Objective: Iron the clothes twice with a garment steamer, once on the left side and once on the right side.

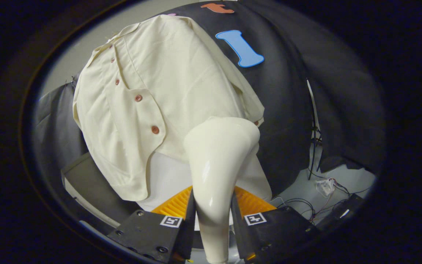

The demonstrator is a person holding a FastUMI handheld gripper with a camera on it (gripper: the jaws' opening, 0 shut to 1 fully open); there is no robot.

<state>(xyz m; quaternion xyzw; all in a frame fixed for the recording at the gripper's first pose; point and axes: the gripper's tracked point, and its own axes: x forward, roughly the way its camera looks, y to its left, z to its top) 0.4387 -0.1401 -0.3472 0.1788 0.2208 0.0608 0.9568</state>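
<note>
**Steamer at the shirt's lower right**

The shirt [152, 95] is hanging in front of the booth wall, its button placket [137, 98] running down the left half. The fingers [213, 216] are clamping the steamer [218, 161] by its handle, and its head is sitting against the hem right of the buttons. Judging by this, a pass on that side is in hand; next it is calling for a steady stroke along the cloth. Further right, loose cables [321, 183] are trailing on the floor, well clear of the stroke.
</note>
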